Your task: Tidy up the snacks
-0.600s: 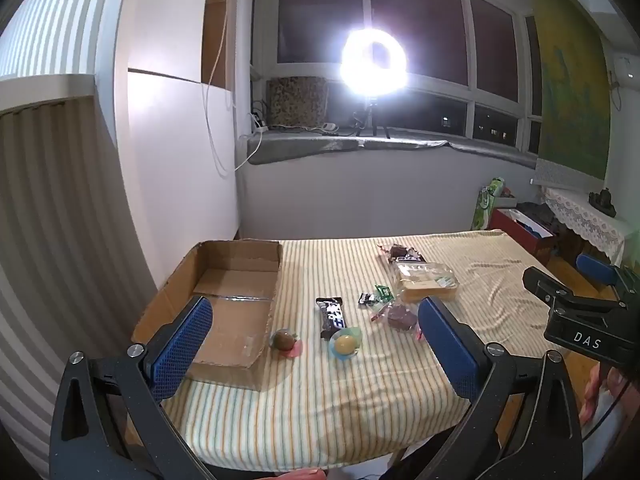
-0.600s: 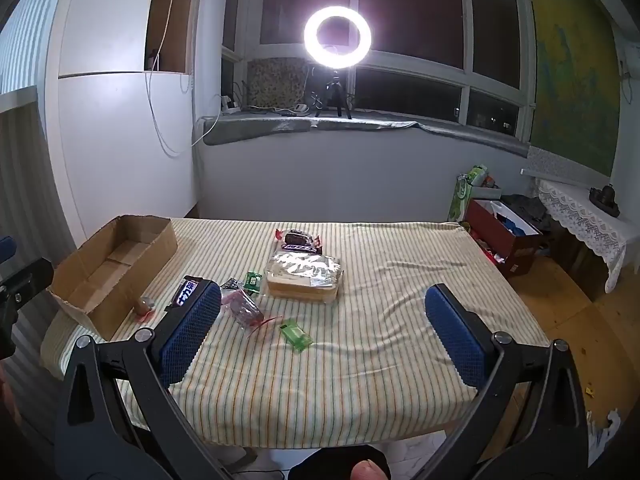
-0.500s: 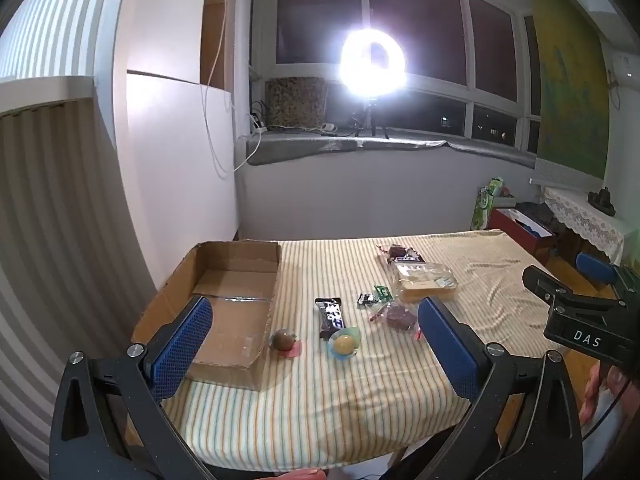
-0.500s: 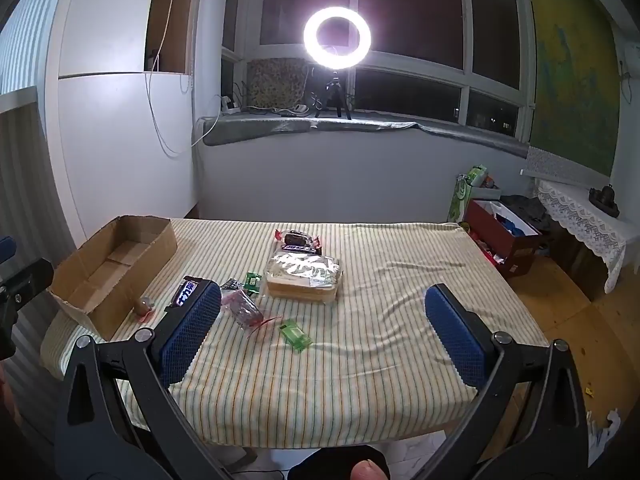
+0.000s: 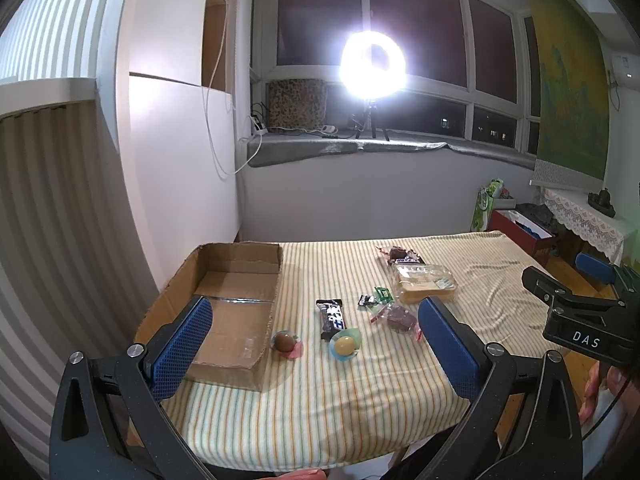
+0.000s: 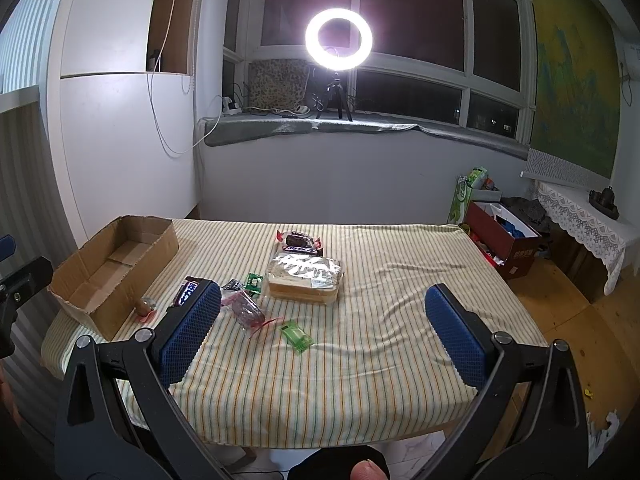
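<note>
An open cardboard box (image 5: 236, 304) sits at the table's left; it also shows in the right wrist view (image 6: 116, 264). Snacks lie on the striped cloth: a brown ball sweet (image 5: 284, 342), a yellow ball sweet (image 5: 345, 345), a dark bar (image 5: 331, 317), small green packets (image 5: 378, 295), a dark wrapped cake (image 5: 400, 317), a clear bread pack (image 6: 306, 276), a green sachet (image 6: 296, 336). My left gripper (image 5: 316, 352) is open and empty above the near edge. My right gripper (image 6: 322, 336) is open and empty, held back from the table.
The striped table (image 6: 400, 320) has bare cloth on its right half. A ring light (image 6: 339, 39) stands on the windowsill behind. A red box (image 6: 504, 240) and bags sit on the floor at right. A white wall panel is left of the cardboard box.
</note>
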### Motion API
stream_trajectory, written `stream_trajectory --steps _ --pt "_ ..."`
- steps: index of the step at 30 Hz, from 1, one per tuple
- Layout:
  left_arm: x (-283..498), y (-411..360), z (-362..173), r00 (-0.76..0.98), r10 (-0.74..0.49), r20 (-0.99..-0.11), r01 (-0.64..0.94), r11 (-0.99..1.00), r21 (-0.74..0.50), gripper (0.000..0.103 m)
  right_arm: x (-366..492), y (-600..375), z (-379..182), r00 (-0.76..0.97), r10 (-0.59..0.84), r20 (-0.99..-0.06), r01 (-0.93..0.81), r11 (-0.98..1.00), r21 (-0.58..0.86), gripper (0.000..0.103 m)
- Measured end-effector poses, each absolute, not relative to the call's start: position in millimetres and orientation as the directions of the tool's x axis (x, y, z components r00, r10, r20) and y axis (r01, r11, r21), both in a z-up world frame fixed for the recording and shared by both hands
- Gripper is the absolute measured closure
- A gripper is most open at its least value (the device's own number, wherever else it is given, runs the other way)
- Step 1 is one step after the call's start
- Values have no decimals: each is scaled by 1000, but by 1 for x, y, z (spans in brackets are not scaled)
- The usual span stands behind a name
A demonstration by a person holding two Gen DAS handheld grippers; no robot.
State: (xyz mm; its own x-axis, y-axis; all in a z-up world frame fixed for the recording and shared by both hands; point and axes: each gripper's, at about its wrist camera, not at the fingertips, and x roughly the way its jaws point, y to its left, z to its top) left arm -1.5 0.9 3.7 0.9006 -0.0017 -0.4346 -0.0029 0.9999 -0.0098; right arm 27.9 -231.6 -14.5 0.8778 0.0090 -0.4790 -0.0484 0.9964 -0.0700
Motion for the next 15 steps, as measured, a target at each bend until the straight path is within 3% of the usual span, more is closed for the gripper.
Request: stream_trajectory --steps 15 --pt "-2 2 5 900 -3 -435 -2 1000 -10 1 27 -231 -14 877 11 -480 -50 996 -69 0"
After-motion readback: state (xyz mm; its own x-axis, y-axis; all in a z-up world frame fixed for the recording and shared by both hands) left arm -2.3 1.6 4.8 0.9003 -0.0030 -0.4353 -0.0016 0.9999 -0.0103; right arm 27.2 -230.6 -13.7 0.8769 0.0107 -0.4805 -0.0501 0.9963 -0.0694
